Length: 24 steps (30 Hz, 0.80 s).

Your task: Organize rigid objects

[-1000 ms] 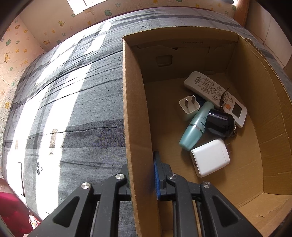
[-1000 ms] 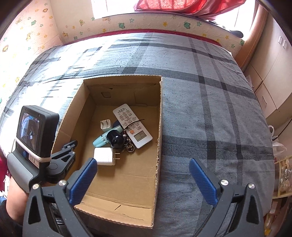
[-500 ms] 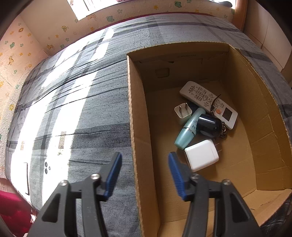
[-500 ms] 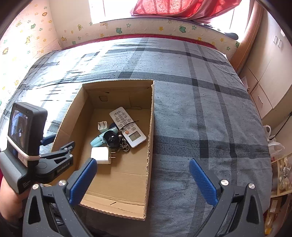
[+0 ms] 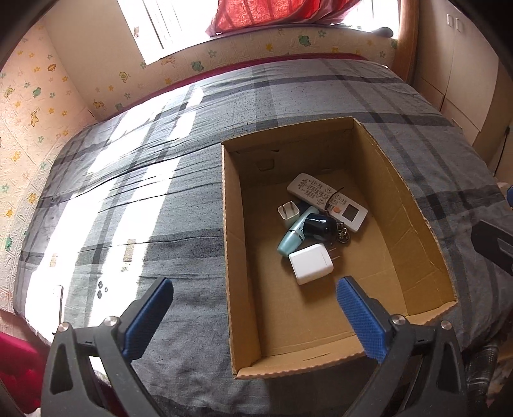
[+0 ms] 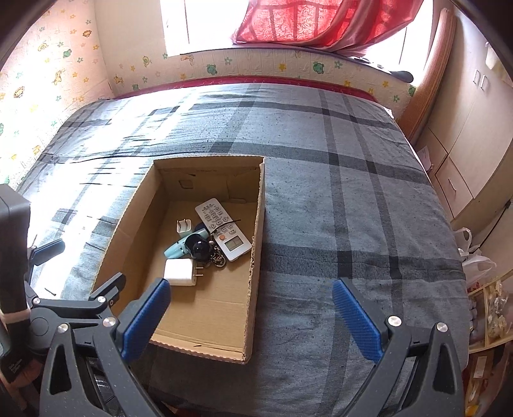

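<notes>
An open cardboard box [image 5: 243, 256] [image 6: 256, 256] lies on the bed. In it lie a white remote [image 5: 320, 192] [image 6: 221, 224], a white charger block [image 5: 309, 268] [image 6: 178, 271], a small white plug [image 5: 288, 215] [image 6: 183, 227], a teal bottle [image 5: 290, 239] [image 6: 174, 250] and a dark round thing with a keyring [image 5: 317, 226] [image 6: 200, 248]. My left gripper [image 5: 253, 284] [image 6: 89, 260] hangs above the box's near left wall, its jaws opening and touching nothing. To the right, my right gripper [image 6: 250, 284] stands open over the box's near right corner, holding nothing.
The bed has a grey plaid cover [image 6: 336, 192]. A patterned wall [image 5: 29, 122] runs along the left and back, below a window with a red curtain [image 6: 304, 22]. Wooden cupboards [image 6: 465, 144] stand at the right, with plastic bags [image 6: 474, 256] on the floor beside them.
My left gripper was shut on the box's left wall; it has let go, opened wide and risen back from the box. The right gripper has drawn back a little, still open.
</notes>
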### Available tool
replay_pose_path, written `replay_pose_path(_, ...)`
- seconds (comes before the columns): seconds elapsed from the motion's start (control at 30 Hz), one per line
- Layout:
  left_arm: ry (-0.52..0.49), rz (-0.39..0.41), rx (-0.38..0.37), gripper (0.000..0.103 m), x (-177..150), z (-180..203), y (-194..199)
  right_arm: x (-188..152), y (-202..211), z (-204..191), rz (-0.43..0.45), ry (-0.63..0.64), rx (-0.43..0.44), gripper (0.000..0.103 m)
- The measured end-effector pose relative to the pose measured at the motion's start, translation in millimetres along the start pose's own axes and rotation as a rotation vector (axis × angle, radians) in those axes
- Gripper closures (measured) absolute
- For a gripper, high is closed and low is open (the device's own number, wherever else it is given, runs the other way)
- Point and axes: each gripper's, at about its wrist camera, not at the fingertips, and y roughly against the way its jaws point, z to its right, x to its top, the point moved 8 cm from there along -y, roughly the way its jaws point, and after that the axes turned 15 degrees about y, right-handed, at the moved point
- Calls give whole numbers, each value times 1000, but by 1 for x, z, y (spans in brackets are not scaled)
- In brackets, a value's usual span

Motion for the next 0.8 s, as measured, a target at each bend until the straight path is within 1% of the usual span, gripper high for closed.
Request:
replay_pose_path(0.13, 28, 29, -28, 0, -5, 5, 20, -2, 18, 1, 32, 12, -17, 0)
replay_pose_path(0.33, 61, 79, 0, 0, -10, 5, 49, -6, 44, 5, 72, 17, -38, 0)
replay_pose_path(0.53, 60, 103, -76, 0, -17, 17, 73, -12, 68, 10, 111, 12, -48, 0)
replay_pose_path(0.67, 26, 143, -80, 0, -23, 26, 89, -18, 77, 14, 130, 4, -51, 0)
replay_pose_path(0.8, 35, 154, -105, 0, -26, 31, 98, -25, 80, 14, 131, -1, -39, 0)
